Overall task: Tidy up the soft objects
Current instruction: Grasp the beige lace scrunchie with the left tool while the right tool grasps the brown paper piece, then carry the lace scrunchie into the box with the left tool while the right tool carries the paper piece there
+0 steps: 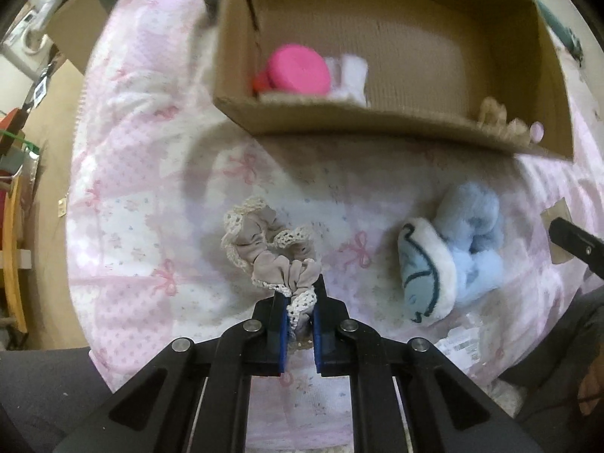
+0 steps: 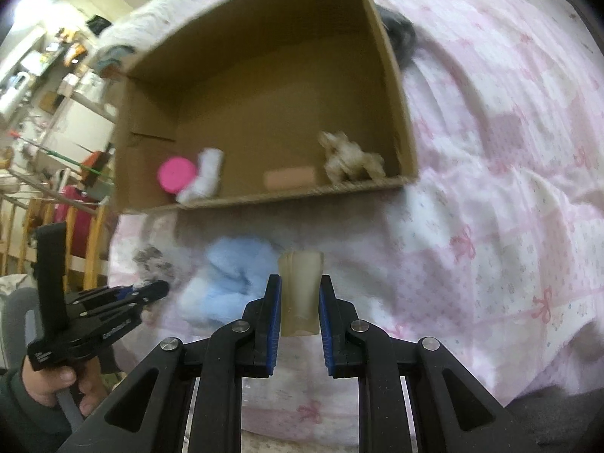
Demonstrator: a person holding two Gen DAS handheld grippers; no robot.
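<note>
both carrying toward the cardboard box (image 2: pixel 392 75), far on the pink quilt (image 1: pixel 151 226). left gripper (image 1: pixel 300 298) clamps a lace scrunchie (image 1: pixel 264 241); right gripper (image 2: pixel 300 294) pinches a beige pad (image 2: pixel 301 294). next: lift over near wall, release. one blue plush (image 1: pixel 464 253) left, near right; four or five items boxed.

Domestic room — a bedroom or living space in a home. Evidence: a quilted pink-and-white bedspread (image 2: pixel 509 173) printed with bows and small flowers, covering a soft padded surface; an open cardboard box (image 1: pixel 377 124) resting on it; wooden rails or slats (image 2: pixel 90 249) at the room's edge with a red item (image 2: pixel 73 204) hung behind; cluttered shelving (image 2: pixel 56 60) along a cream wall — household oddments, too blurred to identify singly.
</note>
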